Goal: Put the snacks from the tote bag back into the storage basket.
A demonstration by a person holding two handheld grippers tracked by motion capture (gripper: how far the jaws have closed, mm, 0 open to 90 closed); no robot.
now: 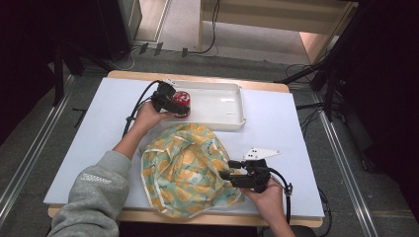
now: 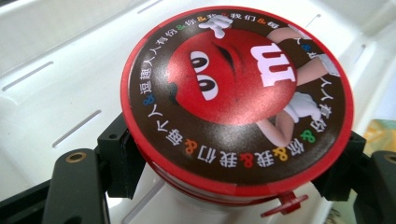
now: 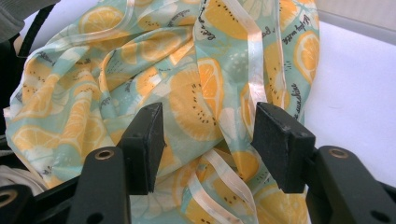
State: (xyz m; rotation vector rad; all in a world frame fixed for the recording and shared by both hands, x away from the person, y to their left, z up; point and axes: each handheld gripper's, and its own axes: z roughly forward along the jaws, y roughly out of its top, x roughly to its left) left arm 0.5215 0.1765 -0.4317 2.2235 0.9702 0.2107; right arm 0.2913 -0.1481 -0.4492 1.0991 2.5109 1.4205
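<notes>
Tin with a round red lid sits at the left end of the white tray, which lies at the far side of the counter. In the left gripper view the lid carries a red cartoon candy face ringed with coloured characters, and the left tongs clasp the tin just under the lid's rim, one black pad on each side. From above, the left tongs reach into the tray from its left end.

Nearer the person, a crumpled bag printed with orange slices lies on the counter, just in front of the tray. The right tongs rest at the bag's right edge. In the right gripper view they stand released, with a fold of the bag between the pads but not pinched.
</notes>
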